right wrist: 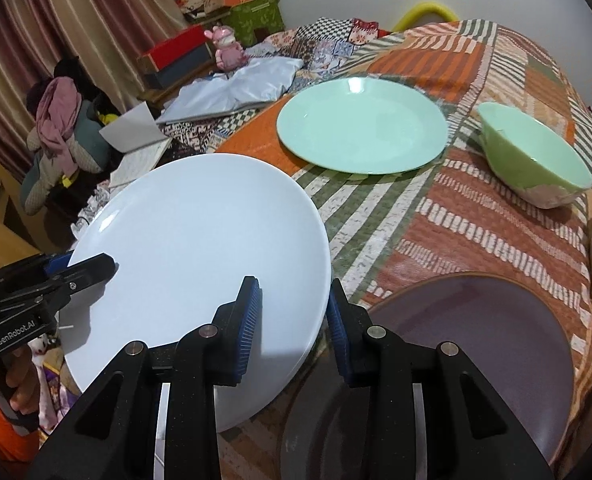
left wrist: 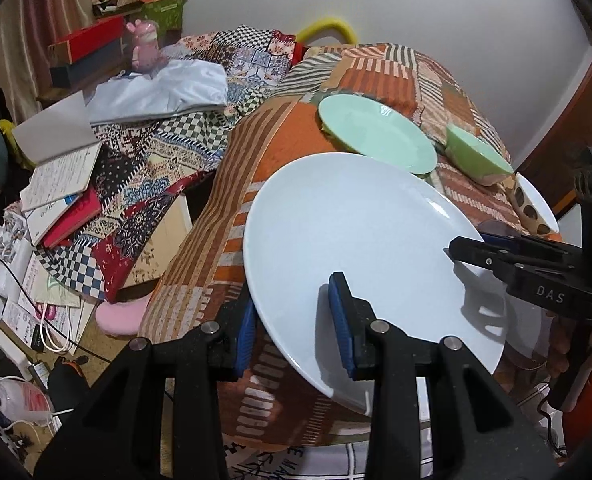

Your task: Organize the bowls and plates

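Fingers of our left gripper (left wrist: pixel 296 320) and right gripper (right wrist: pixel 293 316) straddle the round white ceramic plate's (left wrist: pixel 356 240) rim. We cannot tell if they pinch it.

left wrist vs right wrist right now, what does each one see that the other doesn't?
Left wrist only: the floor clutter beside the table, including the stacked books and a pink cushion.

Right wrist only: the dark purple plate under its fingers, and a stuffed toy by the curtain.

Both: the white plate with both grippers straddling its rim, jaws open; the mint plate; the green bowl; the spotted bowl; the pink figurine.
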A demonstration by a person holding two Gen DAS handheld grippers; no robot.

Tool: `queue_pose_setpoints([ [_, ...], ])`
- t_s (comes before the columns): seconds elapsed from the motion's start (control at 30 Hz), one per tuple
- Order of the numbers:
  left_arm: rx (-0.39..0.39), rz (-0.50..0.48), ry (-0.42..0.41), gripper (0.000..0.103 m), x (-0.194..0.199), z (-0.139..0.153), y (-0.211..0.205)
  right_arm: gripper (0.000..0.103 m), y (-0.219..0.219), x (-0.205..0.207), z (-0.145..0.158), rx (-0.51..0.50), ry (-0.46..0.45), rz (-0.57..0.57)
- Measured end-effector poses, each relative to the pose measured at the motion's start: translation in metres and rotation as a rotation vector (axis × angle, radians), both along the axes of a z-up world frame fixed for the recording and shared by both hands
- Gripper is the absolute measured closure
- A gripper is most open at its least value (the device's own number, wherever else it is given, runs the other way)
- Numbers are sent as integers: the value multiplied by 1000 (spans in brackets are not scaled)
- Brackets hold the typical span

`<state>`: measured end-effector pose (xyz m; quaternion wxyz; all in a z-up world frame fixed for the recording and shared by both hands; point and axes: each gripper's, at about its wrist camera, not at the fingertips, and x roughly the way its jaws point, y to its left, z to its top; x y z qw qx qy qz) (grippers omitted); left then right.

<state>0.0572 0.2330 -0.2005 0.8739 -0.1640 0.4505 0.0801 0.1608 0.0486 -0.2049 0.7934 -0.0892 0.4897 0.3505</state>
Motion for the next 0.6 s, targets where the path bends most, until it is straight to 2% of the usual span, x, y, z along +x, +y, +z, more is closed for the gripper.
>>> queue_pose_setpoints([
  [0.6, 18, -68, -39, 68, 10, 21, -51, 72, -61, -8, 20, 59, -38, -95],
])
